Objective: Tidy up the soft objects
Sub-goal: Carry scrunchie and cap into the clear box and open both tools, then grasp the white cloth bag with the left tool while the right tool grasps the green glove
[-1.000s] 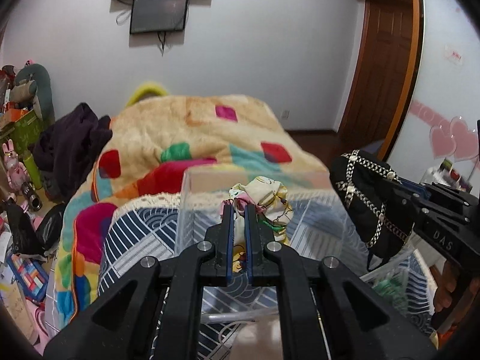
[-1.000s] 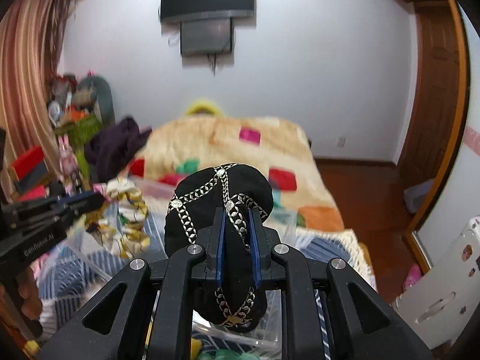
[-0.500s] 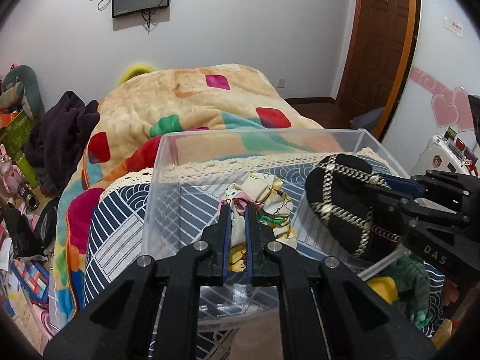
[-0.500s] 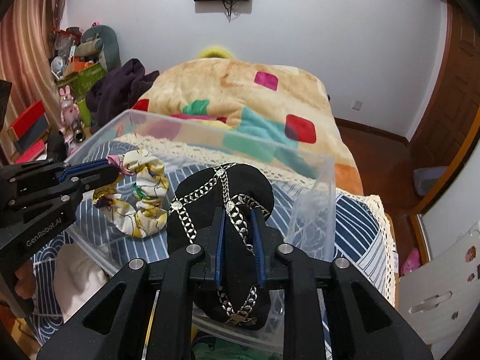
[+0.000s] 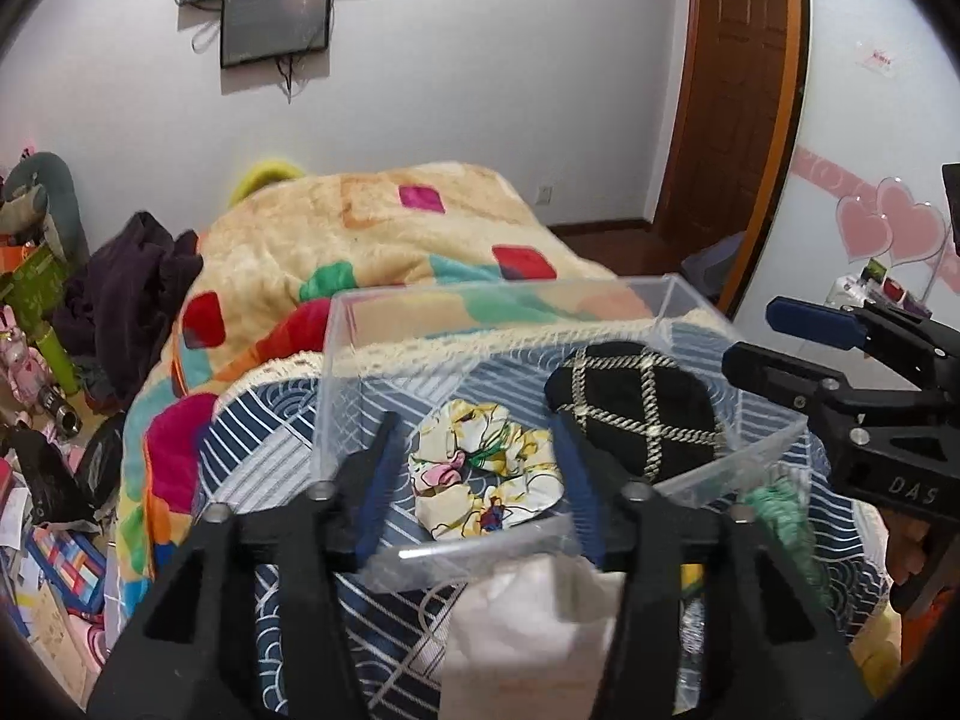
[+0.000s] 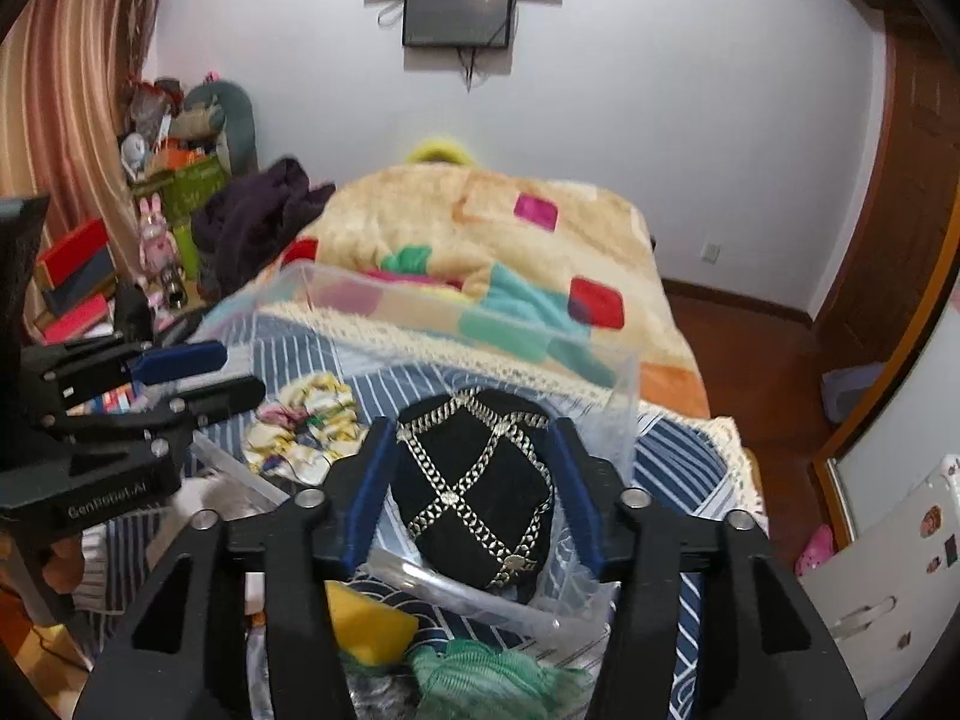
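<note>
A clear plastic bin (image 5: 342, 372) (image 6: 282, 288) stands on the bed's striped cover. Inside it lie a floral scrunchie (image 5: 480, 468) (image 6: 306, 426) on the left and a black pouch with a silver chain lattice (image 5: 636, 402) (image 6: 474, 480) on the right. My left gripper (image 5: 474, 480) is open, its fingers apart on either side of the scrunchie. My right gripper (image 6: 471, 486) is open, its fingers apart on either side of the black pouch. Each gripper shows in the other's view, the right one (image 5: 798, 336) and the left one (image 6: 204, 372).
Loose soft items lie in front of the bin: a white cloth (image 5: 528, 618), a yellow piece (image 6: 366, 624) and a green mesh piece (image 6: 480, 672). A patchwork blanket (image 5: 372, 240) covers the bed behind. Clutter stands at the left wall (image 6: 174, 180). A door (image 5: 732, 90) is at the right.
Both grippers have opened. The scrunchie and the black pouch have left their grip and now lie inside the bin.
</note>
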Action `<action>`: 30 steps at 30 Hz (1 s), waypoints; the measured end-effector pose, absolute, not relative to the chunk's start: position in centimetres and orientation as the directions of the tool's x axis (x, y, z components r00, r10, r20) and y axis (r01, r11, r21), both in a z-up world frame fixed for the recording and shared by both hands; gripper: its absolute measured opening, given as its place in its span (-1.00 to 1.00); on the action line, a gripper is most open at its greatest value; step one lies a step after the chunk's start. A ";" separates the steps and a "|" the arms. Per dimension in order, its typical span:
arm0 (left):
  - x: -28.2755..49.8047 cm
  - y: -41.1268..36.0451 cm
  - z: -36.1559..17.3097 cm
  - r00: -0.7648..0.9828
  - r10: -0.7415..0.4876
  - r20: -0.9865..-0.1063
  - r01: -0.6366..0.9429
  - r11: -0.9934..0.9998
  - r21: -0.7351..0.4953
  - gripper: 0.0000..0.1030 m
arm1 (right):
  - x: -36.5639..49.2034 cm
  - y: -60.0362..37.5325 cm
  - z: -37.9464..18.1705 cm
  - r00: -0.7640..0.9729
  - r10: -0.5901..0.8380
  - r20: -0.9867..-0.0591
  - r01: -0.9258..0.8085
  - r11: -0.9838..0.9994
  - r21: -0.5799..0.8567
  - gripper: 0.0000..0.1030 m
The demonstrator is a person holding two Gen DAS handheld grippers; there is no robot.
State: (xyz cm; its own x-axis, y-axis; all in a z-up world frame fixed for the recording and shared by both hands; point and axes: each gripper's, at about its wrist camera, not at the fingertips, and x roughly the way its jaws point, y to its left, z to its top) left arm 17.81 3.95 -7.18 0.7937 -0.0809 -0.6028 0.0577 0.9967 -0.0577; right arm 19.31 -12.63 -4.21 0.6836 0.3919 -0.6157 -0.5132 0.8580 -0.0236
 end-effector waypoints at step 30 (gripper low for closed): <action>11.3 2.4 -12.8 0.752 -0.091 -0.653 0.067 0.996 -0.062 0.95 | 13.5 -17.1 -10.6 0.638 0.397 -0.659 -0.439 0.892 0.112 0.63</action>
State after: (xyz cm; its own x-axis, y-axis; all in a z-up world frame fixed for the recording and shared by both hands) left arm 11.28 2.38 -12.78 0.7519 -0.0906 -0.6530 0.0665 0.9959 -0.0616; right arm 13.49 -17.06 -10.59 0.6384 0.3972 -0.6593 -0.4388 0.8916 0.1123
